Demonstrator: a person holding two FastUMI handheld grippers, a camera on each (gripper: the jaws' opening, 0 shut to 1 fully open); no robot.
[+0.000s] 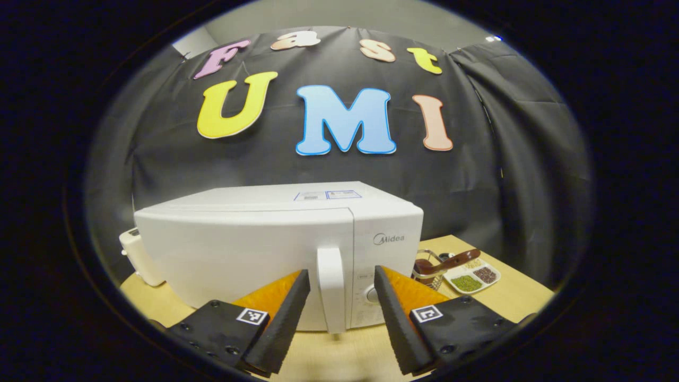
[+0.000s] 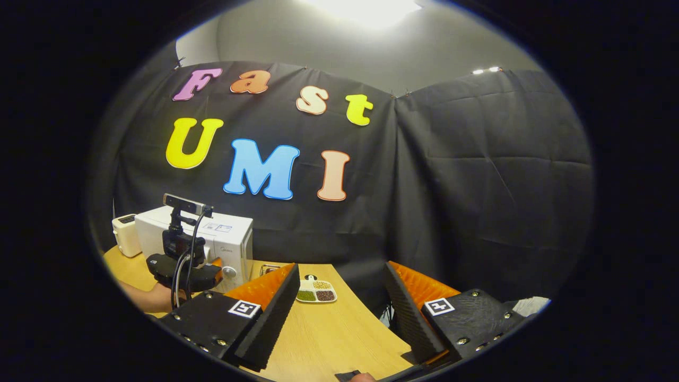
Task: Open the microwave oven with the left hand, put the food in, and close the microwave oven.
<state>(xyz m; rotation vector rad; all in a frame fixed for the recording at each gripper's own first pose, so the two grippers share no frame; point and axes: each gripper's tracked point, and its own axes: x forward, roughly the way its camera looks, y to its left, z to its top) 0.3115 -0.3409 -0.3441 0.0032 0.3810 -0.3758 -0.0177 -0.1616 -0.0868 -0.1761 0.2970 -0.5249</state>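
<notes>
Facing the shut microwave door

Standing on the light wooden table [image 1: 509, 297] is a white box-shaped microwave oven [image 1: 254, 249], its door closed and its upright white handle [image 1: 330, 286] seen between the spread fingers of the left gripper [image 1: 339, 307], untouched. The right gripper [image 2: 339, 307] is held wide apart, well right of the oven, over bare tabletop. A white divided dish of grains [image 2: 316, 292] lies farther off.

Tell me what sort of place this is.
Most likely a mock kitchen set up in a recording booth: a white microwave and a divided dish of grains sit on a wooden table, with black cloth hung as walls.
</notes>
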